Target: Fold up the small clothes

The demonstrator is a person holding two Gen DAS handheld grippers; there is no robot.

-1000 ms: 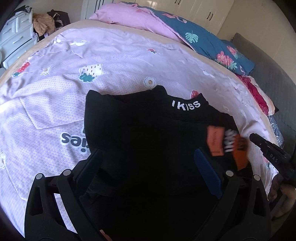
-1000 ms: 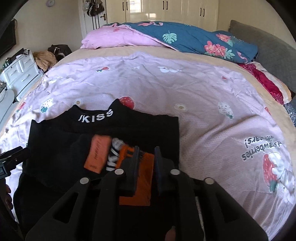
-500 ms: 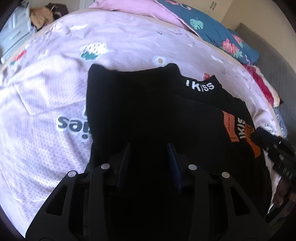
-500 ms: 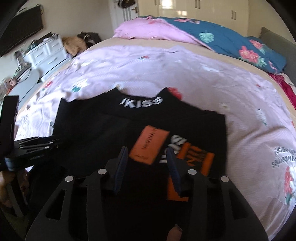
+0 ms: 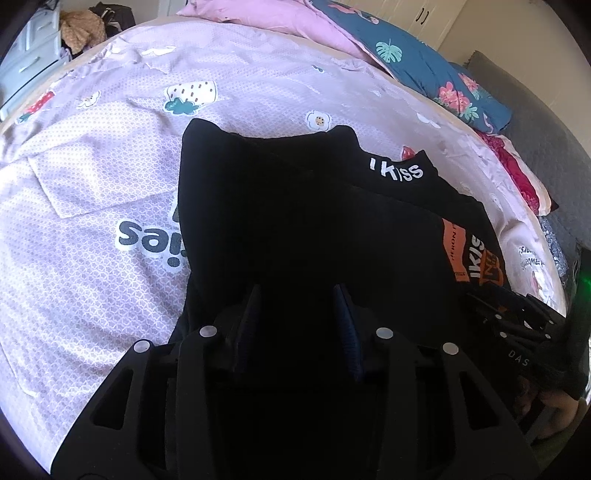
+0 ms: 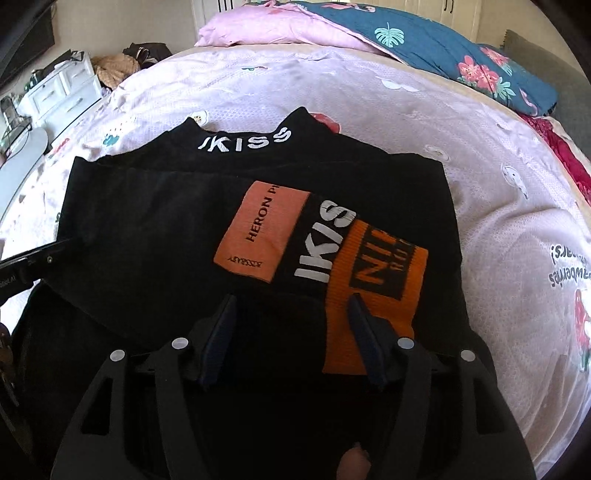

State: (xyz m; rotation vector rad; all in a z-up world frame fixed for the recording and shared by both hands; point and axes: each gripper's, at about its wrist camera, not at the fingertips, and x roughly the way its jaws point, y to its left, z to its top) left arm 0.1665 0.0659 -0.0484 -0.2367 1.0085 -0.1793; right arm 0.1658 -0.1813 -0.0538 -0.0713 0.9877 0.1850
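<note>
We see a black garment (image 6: 155,236) lying flat on a bed sheet (image 5: 92,177) of pale lilac fabric with a fine honeycomb weave, printed with strawberries, flowers and dark lettering. The cloth is soft, matte and knit, partly folded so one layer overlaps another; its ribbed collar (image 6: 243,142) carries white block letters. An orange patch (image 6: 262,230) with dark print sits on the upper layer, beside a brighter orange ribbed cuff (image 6: 373,295) with black lettering. The garment covers the near middle of the bed, below the pink pillow (image 6: 273,31) and the teal floral quilt (image 6: 443,44).

Our left gripper (image 5: 301,325) has its blue-padded fingers narrowed over dark fabric bunched between them; whether they truly pinch it we cannot tell. Our right gripper (image 6: 291,332) is opening, its fingers parted and released, the black cloth and orange cuff edge lying between them.
</note>
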